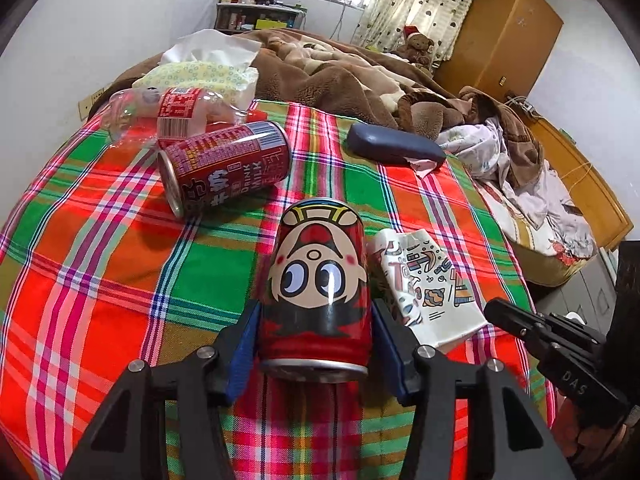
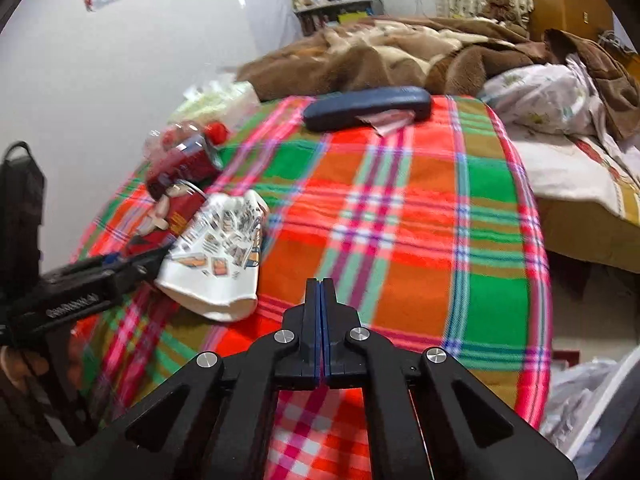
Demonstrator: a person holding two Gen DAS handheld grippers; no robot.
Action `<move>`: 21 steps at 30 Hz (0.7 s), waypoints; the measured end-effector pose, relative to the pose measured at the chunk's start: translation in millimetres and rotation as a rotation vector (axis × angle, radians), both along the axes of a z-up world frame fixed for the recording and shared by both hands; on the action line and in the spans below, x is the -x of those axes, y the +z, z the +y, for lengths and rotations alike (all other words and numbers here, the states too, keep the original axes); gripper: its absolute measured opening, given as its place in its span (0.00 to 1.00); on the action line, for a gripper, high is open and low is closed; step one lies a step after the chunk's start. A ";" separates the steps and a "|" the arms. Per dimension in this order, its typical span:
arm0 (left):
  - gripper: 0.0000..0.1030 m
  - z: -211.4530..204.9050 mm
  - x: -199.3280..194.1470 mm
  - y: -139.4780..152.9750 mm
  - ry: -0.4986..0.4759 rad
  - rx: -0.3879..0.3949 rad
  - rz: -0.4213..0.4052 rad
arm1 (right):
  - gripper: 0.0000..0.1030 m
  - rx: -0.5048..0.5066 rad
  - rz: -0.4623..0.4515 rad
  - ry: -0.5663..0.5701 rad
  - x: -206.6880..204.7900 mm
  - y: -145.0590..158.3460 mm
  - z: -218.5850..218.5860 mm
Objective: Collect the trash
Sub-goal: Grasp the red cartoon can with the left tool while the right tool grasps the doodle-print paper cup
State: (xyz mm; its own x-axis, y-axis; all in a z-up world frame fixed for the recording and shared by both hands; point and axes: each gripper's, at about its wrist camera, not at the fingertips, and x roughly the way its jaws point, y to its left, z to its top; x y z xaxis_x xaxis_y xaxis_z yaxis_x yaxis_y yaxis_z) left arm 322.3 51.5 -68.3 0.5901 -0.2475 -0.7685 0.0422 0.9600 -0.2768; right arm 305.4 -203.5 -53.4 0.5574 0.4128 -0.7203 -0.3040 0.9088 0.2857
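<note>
Crushed paper cup (image 1: 428, 284) beside cartoon can (image 1: 318, 280); second can (image 1: 224, 166) behind.

Red can with cartoon face (image 1: 318, 280): on its side on the plaid cloth (image 1: 100, 260), open end toward the camera. Crushed paper cup (image 1: 428, 284), white with printed doodles, lies just right of that can. Second red can (image 1: 224, 166), "DRINK MILK" lettering, on its side farther back and left. Clear plastic bottle (image 1: 176, 114), red label and cap, lies just behind it.
</note>
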 end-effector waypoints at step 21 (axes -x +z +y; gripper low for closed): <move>0.52 18.1 -2.7 -2.2 0.019 -0.021 -0.001 | 0.11 -0.086 0.053 0.063 -15.7 -8.6 35.5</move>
